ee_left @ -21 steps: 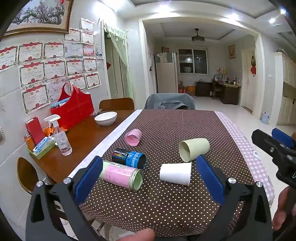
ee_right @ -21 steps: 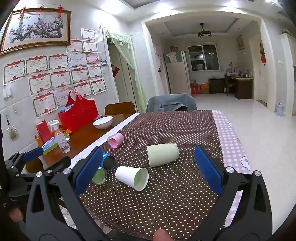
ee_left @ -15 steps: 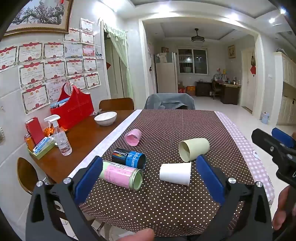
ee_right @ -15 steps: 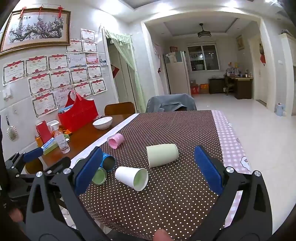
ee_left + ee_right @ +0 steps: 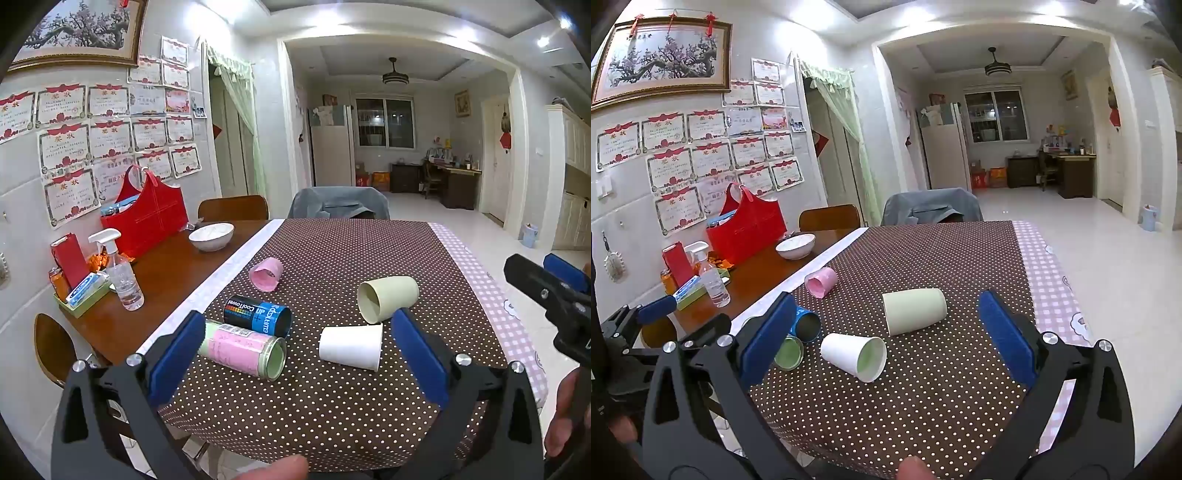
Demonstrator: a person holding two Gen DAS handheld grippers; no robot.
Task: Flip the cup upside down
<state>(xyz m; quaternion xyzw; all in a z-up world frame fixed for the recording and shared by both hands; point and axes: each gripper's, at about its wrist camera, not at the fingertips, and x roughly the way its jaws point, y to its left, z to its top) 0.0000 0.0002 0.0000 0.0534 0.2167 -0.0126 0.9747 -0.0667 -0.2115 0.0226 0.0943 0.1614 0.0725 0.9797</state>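
Observation:
Several cups lie on their sides on a brown dotted tablecloth (image 5: pixel 332 406): a white paper cup (image 5: pixel 351 347) (image 5: pixel 855 355), a pale green cup (image 5: pixel 388 298) (image 5: pixel 914 311), a pink cup (image 5: pixel 266 274) (image 5: pixel 820 281), a black-and-blue cup (image 5: pixel 258 319) (image 5: pixel 805 325) and a pink-and-green cup (image 5: pixel 242 349), mostly hidden in the right wrist view. My left gripper (image 5: pixel 295 354) is open and empty, held back from the table's near edge. My right gripper (image 5: pixel 882 339) is open and empty, also short of the cups.
On the bare wood at the left stand a white bowl (image 5: pixel 211 236), a spray bottle (image 5: pixel 122 280), a red bag (image 5: pixel 147 218) and a small tray of packets (image 5: pixel 83 295). Chairs (image 5: pixel 232 207) stand at the far end.

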